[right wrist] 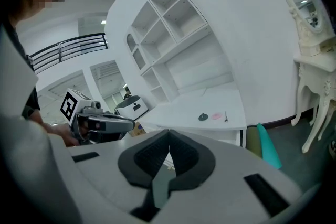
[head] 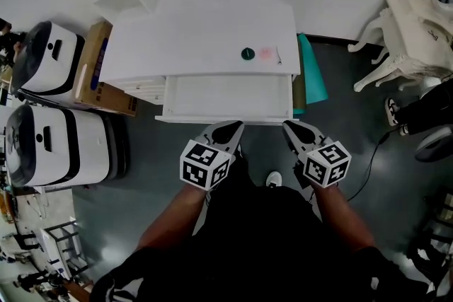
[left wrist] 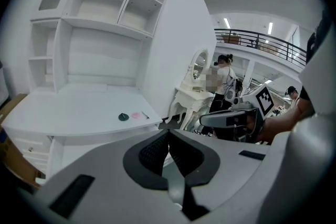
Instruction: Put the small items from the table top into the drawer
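On the white desk top [head: 184, 32] lie three small items in a row: a dark green round disc [head: 248, 53], a pink piece [head: 266, 53] and a thin dark pin [head: 278, 55]. Just below them the desk's drawer [head: 226, 99] stands pulled out, and its inside looks bare. My left gripper [head: 230, 129] and right gripper [head: 294, 131] hover side by side at the drawer's front edge, both shut with nothing between the pads. The left gripper view has the disc [left wrist: 123, 117] far ahead; in the right gripper view the disc [right wrist: 203, 117] lies ahead too.
Two white round appliances [head: 49, 56] [head: 56, 145] and a cardboard box [head: 95, 71] stand left of the desk. A teal board [head: 311, 71] leans at its right side. White ornate furniture [head: 410, 32] fills the far right, with a cable on the dark floor.
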Available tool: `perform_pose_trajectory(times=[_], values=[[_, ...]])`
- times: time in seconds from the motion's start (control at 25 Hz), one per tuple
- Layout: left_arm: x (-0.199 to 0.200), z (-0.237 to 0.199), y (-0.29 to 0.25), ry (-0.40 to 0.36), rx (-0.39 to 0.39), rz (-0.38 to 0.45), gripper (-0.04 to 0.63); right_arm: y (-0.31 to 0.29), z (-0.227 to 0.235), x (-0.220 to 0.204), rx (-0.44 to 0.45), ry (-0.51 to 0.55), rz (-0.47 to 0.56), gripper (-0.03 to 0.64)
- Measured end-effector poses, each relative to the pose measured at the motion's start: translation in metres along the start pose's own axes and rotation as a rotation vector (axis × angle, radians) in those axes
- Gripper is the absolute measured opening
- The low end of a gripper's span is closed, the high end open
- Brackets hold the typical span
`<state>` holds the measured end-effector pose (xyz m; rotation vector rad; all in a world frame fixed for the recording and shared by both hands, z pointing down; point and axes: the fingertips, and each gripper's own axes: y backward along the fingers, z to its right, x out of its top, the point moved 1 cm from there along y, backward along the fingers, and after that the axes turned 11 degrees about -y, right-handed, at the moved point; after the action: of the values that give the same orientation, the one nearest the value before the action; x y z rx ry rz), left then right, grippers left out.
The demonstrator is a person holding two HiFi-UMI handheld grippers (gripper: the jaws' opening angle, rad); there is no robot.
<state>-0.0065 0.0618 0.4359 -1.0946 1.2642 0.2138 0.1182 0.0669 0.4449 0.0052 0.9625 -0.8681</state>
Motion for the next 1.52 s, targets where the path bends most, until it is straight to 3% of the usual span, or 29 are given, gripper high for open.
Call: perform_pose_trajectory(times=[0.28,0.64,0.84,1.08,1.24,1.52], values=[[0.006,-0.043,-0.016,-0.004,-0.055,0.0,0.011,-0.045,0.013,0.017,-0.098,0.041,-0.023,0.021],[0.015,-0.104,-0.025,-0.051,-0.102,-0.001,0.011,-0.093,0.035,0.054,-0.24,0.048,0.024,0.023],[0.009,-0.127,-0.035,-0.106,-0.146,-0.035,0.011,-0.112,0.049,0.056,-0.315,0.042,0.014,0.023],[0.003,-0.143,-0.042,-0.113,-0.183,-0.047,0.011,-0.131,0.079,0.062,-0.414,0.062,0.013,0.023],[-0.004,-0.148,-0.053,-0.116,-0.18,-0.073,0.011,-0.145,0.109,0.062,-0.469,0.115,-0.033,0.023],[0.0,-0.157,-0.076,-0.104,-0.107,-0.092,0.011,-0.173,0.159,0.049,-0.501,0.184,-0.155,0.028]])
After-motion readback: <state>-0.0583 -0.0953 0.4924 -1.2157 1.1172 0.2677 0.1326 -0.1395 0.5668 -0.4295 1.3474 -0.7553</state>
